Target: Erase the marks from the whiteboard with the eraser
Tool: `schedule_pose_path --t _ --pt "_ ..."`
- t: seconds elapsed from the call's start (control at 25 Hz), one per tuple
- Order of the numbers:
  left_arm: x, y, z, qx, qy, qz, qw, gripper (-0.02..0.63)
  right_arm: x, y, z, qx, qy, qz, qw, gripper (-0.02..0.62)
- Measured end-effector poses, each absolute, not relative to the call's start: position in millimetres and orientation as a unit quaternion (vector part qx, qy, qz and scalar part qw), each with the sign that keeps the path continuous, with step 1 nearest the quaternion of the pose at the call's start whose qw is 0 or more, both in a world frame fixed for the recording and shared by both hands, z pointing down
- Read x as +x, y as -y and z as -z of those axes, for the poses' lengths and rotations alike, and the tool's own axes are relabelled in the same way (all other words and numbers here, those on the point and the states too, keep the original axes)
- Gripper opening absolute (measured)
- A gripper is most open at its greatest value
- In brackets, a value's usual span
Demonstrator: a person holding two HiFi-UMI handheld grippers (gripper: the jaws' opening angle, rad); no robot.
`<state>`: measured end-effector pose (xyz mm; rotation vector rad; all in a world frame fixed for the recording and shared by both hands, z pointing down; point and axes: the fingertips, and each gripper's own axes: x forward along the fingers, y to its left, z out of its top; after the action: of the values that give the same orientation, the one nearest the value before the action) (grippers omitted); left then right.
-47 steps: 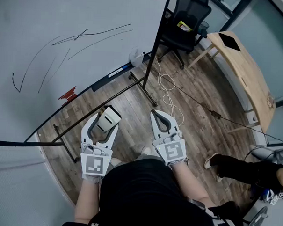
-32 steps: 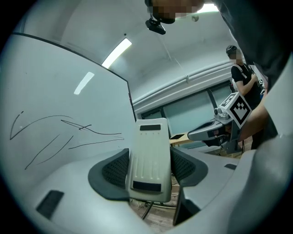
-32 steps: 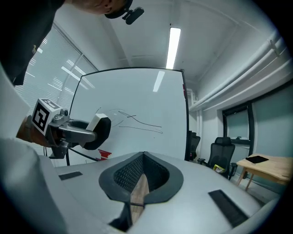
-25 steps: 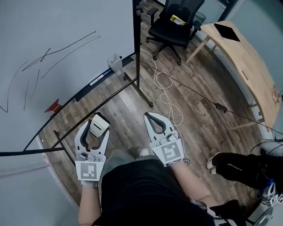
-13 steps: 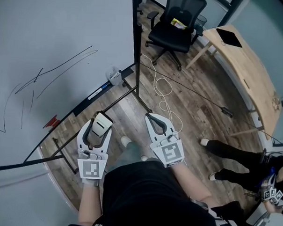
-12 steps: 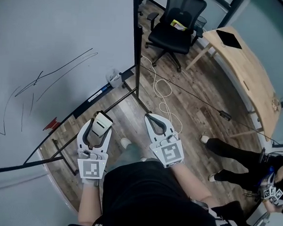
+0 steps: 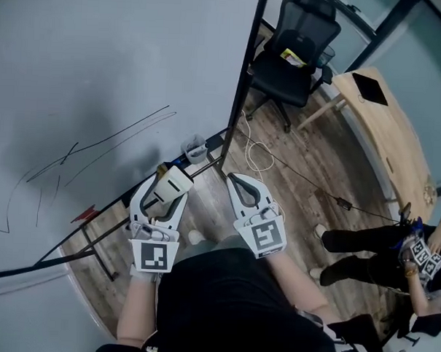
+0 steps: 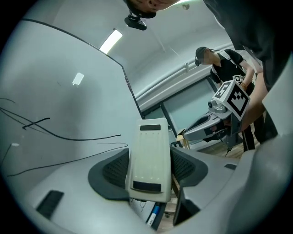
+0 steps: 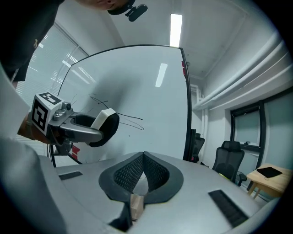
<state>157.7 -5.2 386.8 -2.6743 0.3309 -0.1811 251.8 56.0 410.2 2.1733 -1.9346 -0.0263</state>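
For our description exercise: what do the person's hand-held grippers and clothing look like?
Left hand-held gripper and right hand-held gripper: pale grey curved shells, dark textured pads, each with a black-and-white marker cube. The person wears a black top.

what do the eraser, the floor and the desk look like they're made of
Eraser: probably moulded plastic, going by its cream, smooth, slightly glossy shell with dark inset panels.
Floor: wood or wood-look laminate, since it shows brown grain and plank seams.
Desk: pale wood or veneer, matte with an even light tone.
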Motion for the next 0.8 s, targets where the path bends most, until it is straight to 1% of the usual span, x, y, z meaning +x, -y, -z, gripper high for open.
schedule_pose_path --t 0.28,0.8 --pt "189 36 -385 -0.962 -0.158 0.047 0.216 0.281 266 -16 -405 0.717 0.688 0.02 0.109 0.026" --pt "269 68 -383 -0.923 -0.233 0.091 0.293 0.279 310 25 -409 0.639 0.758 0.025 0.129 0.026"
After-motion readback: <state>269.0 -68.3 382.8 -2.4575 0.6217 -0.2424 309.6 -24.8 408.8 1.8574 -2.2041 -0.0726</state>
